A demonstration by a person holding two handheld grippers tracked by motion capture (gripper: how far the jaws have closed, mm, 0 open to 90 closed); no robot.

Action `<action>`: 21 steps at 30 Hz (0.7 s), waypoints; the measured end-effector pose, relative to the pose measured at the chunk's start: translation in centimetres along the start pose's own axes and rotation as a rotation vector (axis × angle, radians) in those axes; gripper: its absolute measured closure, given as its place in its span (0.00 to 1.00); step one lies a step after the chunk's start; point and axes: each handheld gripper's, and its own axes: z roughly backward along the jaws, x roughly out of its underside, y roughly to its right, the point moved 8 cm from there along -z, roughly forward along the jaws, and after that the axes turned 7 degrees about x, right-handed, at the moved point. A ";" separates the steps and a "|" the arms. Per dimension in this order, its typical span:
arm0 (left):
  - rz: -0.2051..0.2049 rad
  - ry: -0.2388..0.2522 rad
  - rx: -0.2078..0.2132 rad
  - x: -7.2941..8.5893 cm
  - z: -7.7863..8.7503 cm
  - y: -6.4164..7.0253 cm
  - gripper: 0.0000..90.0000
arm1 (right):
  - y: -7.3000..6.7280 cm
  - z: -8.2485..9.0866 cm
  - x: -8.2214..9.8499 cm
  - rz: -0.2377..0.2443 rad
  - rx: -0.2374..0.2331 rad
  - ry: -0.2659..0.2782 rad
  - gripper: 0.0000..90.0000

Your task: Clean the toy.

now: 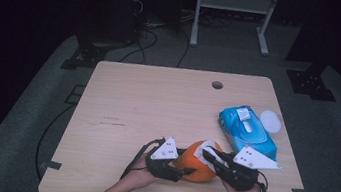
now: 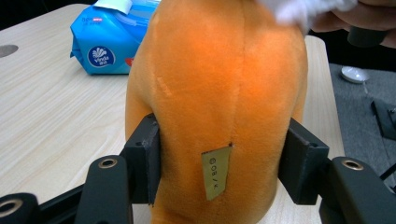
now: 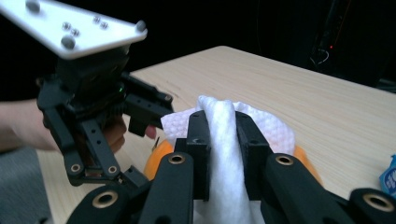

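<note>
Gripping the orange plush toy (image 2: 219,93) from both sides, my left gripper (image 1: 183,170) has its pads pressed into the fabric; no earlier frame, so I say only that it is clamped. The toy sits low in the high view, right of centre, on the wooden table (image 1: 157,104). My right gripper (image 3: 219,140) pinches a white wipe (image 3: 224,154) against the toy's top. A blue wipes pack (image 1: 247,129) lies toward the right edge.

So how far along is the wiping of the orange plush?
Done: a white wipe is out of the blue pack and pinched in the right gripper. In hand: the left gripper clamps the orange plush while the wipe rests on its top. Left: how much is wiped can't be told; then putting both down.
</note>
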 end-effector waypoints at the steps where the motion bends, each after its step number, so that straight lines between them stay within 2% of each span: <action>1: -0.001 0.003 -0.001 0.0 0.1 -0.1 0.46 | -0.1 -0.1 0.0 0.017 0.008 -0.004 0.86; 3: 0.011 0.023 -0.003 -0.3 0.6 -0.2 0.47 | 0.5 -0.1 0.1 0.005 0.026 -0.012 0.86; 5: 0.007 0.031 -0.008 -0.5 0.9 -0.3 0.48 | 1.8 -0.2 0.7 -0.037 0.049 -0.032 0.86; 8: 0.009 0.033 -0.011 -0.5 1.0 -0.4 0.49 | 2.4 -0.6 1.6 -0.083 0.048 -0.053 0.86; 10: 0.010 0.033 -0.008 -0.5 1.0 -0.4 0.49 | 1.9 -0.6 1.3 -0.070 0.042 -0.047 0.86; 12: 0.015 0.035 -0.008 -0.5 0.9 -0.4 0.49 | 0.8 -0.7 0.9 -0.058 0.004 -0.034 0.86; 13: 0.015 0.034 -0.007 -0.5 0.9 -0.3 0.49 | 0.2 -0.8 0.8 -0.041 -0.010 -0.031 0.86; 15: 0.016 0.034 -0.007 -0.5 0.9 -0.3 0.49 | -0.4 -1.0 0.7 -0.001 -0.004 -0.038 0.86; 17: 0.015 0.033 -0.004 -0.5 1.0 -0.4 0.49 | 0.0 -1.1 0.7 -0.010 -0.001 -0.038 0.86; 18: 0.016 0.032 -0.002 -0.5 1.0 -0.4 0.49 | 0.6 -1.0 0.9 -0.023 0.013 -0.045 0.86; 21: 0.018 0.033 -0.002 -0.5 0.9 -0.4 0.50 | 2.0 -1.0 1.5 -0.019 0.053 -0.062 0.86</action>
